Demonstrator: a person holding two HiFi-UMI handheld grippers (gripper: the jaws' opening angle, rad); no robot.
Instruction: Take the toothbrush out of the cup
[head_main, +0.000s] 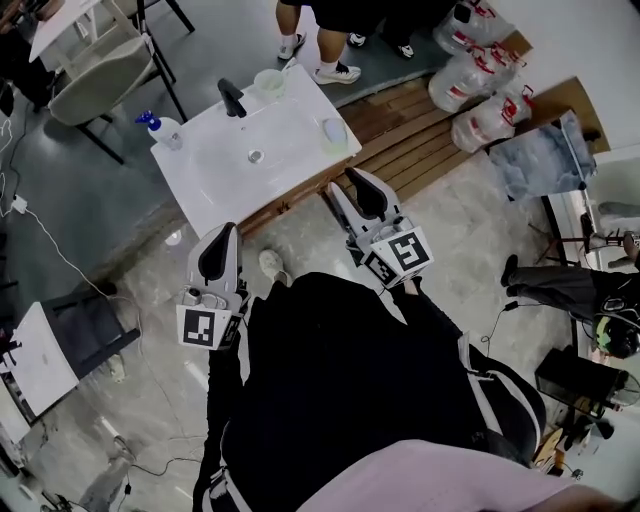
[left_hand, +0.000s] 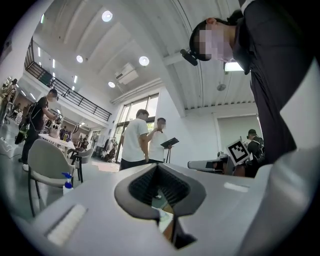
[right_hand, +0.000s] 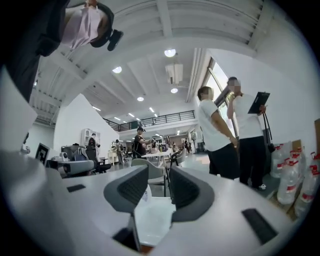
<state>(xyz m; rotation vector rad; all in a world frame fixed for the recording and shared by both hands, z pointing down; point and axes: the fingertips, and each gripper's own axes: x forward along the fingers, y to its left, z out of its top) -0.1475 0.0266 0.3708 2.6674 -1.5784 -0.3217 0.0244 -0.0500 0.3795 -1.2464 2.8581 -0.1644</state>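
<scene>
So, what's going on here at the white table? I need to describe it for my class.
A person in black stands before the white table with a tool in each hand, both held short of it and touching nothing. The left tool is shut and empty. The right tool is open and empty. One cup stands at the table's far edge and another cup near its right edge. No toothbrush can be made out from here, and neither cup has been reached for yet.

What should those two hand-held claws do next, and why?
Probably reach the right gripper forward over the white table toward the cup at its far edge: both grippers hang short of the table, the right's jaws stand apart and empty, and the left gripper is shut.
</scene>
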